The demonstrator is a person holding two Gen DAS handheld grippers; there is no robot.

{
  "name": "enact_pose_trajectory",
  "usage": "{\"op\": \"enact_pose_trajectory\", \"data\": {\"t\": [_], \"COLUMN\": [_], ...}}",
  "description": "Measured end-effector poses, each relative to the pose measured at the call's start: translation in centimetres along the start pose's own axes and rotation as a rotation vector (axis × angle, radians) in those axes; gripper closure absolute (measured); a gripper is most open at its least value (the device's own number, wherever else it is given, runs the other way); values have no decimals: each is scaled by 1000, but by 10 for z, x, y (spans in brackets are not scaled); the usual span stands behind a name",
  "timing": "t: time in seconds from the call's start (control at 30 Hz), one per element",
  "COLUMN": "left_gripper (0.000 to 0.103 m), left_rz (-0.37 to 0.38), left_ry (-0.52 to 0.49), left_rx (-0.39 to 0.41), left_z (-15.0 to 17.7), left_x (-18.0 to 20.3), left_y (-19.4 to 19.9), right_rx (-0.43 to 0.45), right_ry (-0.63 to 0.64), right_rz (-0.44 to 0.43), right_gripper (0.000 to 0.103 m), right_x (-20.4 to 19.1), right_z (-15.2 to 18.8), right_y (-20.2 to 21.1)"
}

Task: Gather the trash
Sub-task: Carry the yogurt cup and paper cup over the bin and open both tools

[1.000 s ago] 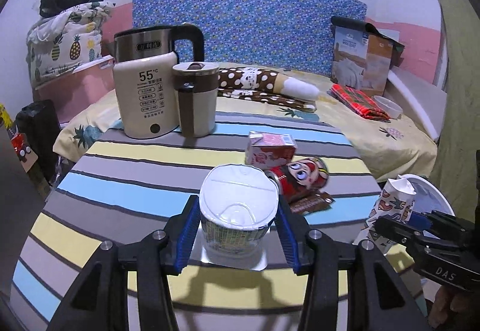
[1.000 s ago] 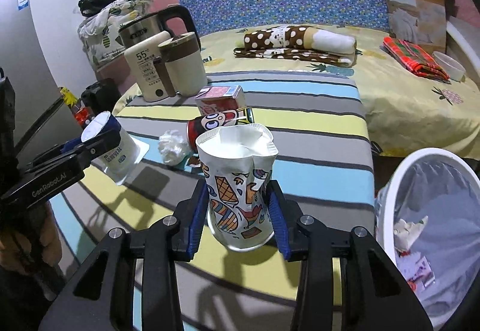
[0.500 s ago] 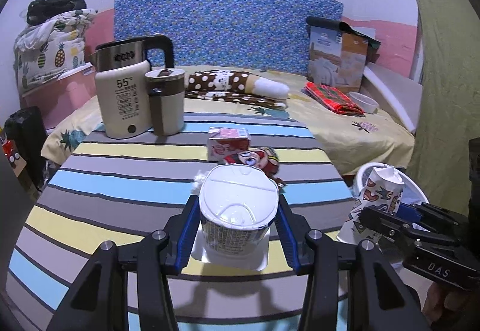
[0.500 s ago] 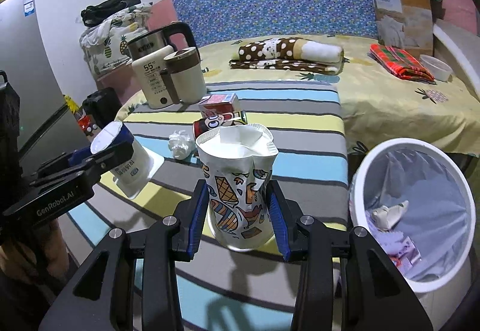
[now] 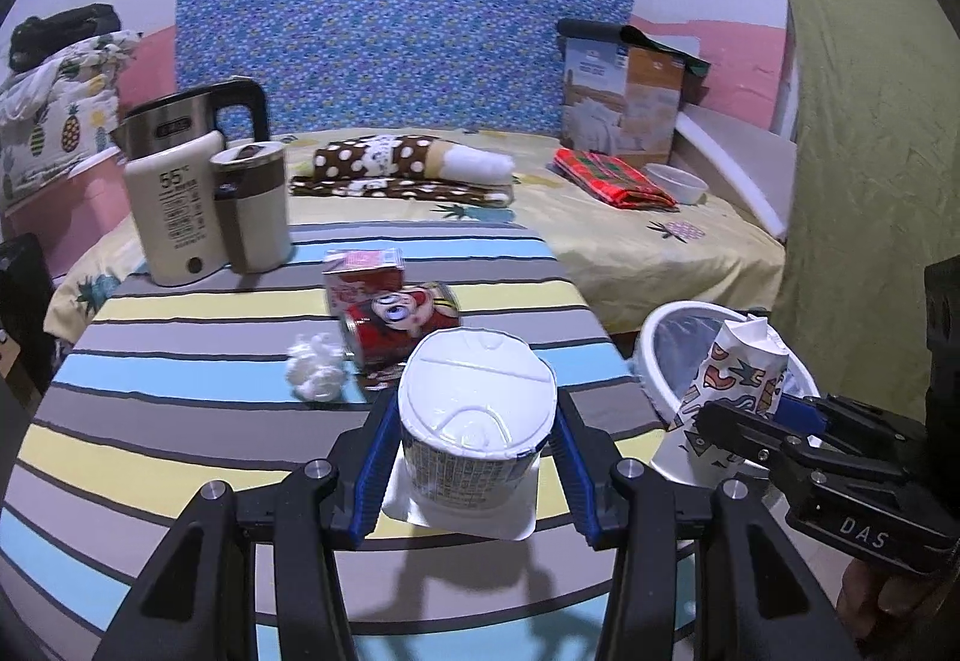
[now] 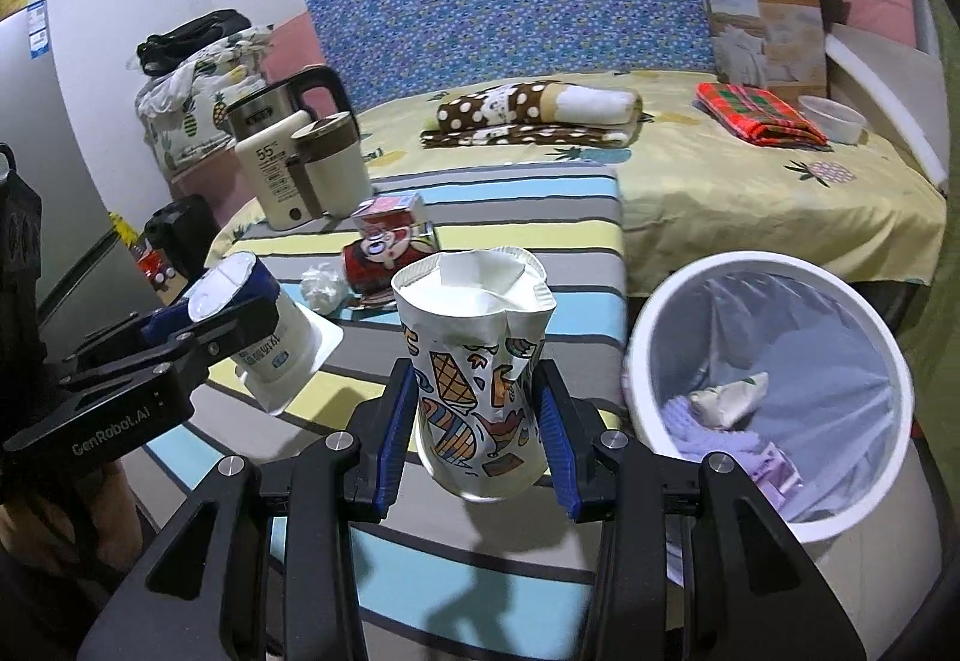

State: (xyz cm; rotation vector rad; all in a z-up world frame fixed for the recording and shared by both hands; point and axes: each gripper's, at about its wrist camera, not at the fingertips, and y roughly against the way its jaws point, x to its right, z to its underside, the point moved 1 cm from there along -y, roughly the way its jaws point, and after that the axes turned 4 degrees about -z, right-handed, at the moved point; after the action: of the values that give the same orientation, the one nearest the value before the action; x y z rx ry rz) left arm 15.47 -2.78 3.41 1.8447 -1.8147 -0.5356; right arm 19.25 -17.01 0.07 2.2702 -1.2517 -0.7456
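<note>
My left gripper (image 5: 474,457) is shut on a white yogurt cup (image 5: 474,421) held upside down above the striped table (image 5: 180,409); it also shows in the right wrist view (image 6: 264,331). My right gripper (image 6: 477,421) is shut on a crumpled printed paper cup (image 6: 474,361), held above the table's right edge next to the white trash bin (image 6: 762,391). The bin holds some trash. A red can (image 5: 396,325), a small carton (image 5: 363,274) and a crumpled tissue (image 5: 315,373) lie on the table.
A kettle (image 5: 174,205) and a beige lidded mug (image 5: 252,205) stand at the table's far left. Behind the table is a bed (image 5: 630,235) with folded cloths, a bowl and a box. A green curtain (image 5: 870,151) hangs at the right.
Both grippers have moved right and back with their cups. The paper cup is now closer to the bin, and the tissue has come into the left wrist view.
</note>
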Motion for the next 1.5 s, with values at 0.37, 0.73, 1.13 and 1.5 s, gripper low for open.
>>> {"op": "enact_pose_trajectory", "data": {"t": [0.37,0.73,1.13,1.5], "left_gripper": [54,54,54,54], "left_rz": [93,200,295,346], "left_ry": [-50,-99,-164,-193], "left_rx": [-34,-55,-84,-138], "left_z": [-2,-7,-9,-2], "left_x": [44,91,140,168], "left_y": [-18,-37,-65,-96], "right_rx": [21,32,27,-2], "right_ry": [-58,-145,-207,-230], "right_rz": [62,150,222,254], "right_gripper": [61,61,61,59], "right_x": [35,81,118,138], "right_z": [7,16,21,26], "right_y": [18,35,39,35]}}
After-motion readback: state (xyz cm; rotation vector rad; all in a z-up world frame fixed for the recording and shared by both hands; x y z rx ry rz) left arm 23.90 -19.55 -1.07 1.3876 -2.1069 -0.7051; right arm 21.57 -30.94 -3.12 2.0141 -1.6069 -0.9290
